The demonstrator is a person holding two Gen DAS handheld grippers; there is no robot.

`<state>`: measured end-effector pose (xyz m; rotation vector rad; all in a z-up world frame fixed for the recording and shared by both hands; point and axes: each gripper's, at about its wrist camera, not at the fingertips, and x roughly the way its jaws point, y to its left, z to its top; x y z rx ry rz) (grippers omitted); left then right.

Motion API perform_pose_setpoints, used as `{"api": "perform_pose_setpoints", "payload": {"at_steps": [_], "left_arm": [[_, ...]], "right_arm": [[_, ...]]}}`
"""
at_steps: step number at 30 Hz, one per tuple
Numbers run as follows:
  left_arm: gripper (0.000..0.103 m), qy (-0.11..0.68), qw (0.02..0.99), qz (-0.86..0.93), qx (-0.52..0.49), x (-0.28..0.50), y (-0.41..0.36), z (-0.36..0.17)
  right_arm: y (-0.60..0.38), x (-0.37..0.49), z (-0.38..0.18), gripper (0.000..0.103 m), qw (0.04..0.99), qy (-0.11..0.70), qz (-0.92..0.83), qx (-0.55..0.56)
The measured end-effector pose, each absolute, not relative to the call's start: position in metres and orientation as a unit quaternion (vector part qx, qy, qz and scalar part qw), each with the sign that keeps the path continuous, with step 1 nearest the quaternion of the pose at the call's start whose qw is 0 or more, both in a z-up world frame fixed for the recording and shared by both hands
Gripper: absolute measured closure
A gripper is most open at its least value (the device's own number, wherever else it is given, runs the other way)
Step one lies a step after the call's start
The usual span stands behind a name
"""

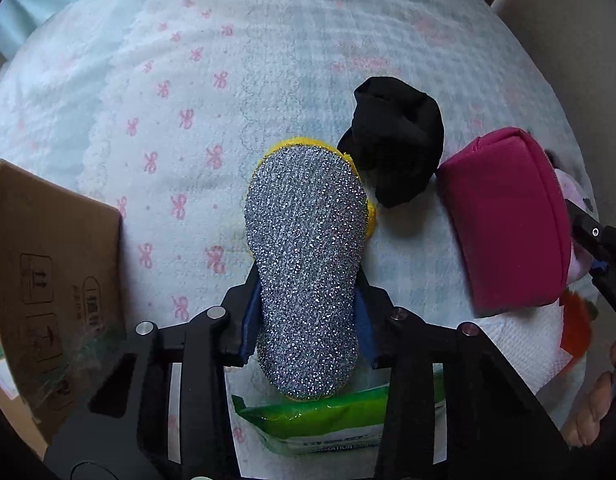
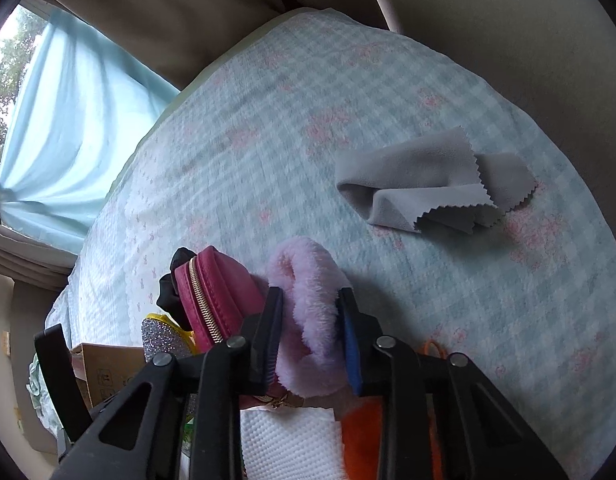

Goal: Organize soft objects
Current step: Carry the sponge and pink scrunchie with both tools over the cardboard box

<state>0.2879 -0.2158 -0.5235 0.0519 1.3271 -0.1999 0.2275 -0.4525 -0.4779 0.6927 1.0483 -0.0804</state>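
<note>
Silver glitter scouring sponge (image 1: 306, 264), yellow-edged, pinched between the pads of the left gripper (image 1: 306, 320) above the bed (image 1: 188, 80), beside a black sock (image 1: 395, 140) and magenta zip pouch (image 1: 507, 220). Right gripper (image 2: 309, 340) clamps a pink fluffy item (image 2: 308, 312); grey cloth (image 2: 431, 184) lies well apart.

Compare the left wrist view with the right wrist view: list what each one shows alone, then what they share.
Left wrist only: the left gripper shut on the glittery sponge, and the green wipes pack.
Right wrist only: the right gripper shut on the pink fluffy item, the grey cloth, the curtain.
Both: magenta pouch, black sock, cardboard box, the sponge, white paper towel, bedspread.
</note>
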Motion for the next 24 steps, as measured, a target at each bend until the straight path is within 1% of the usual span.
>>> {"api": "perform_pose_setpoints", "payload": {"at_steps": [6,12,16,24], "left_arm": [[0.069,0.593,0.799,-0.101,0.017,0.291,-0.205,-0.495],[0.069,0.568,0.816,-0.11,0.009,0.283,-0.224,-0.445],[0.069,0.55,0.827,-0.116,0.0,0.27,-0.224,-0.412],[0.069,0.508,0.853,-0.117,-0.027,0.239,-0.2,-0.32]], "right_arm": [[-0.457,0.22,-0.465,0.079,0.818,0.478,-0.048,0.316],[-0.462,0.211,-0.438,0.08,0.83,0.46,-0.053,0.31],[-0.459,0.202,-0.41,0.08,0.84,0.448,-0.052,0.301],[-0.434,0.178,-0.332,0.08,0.859,0.43,-0.035,0.275]]}}
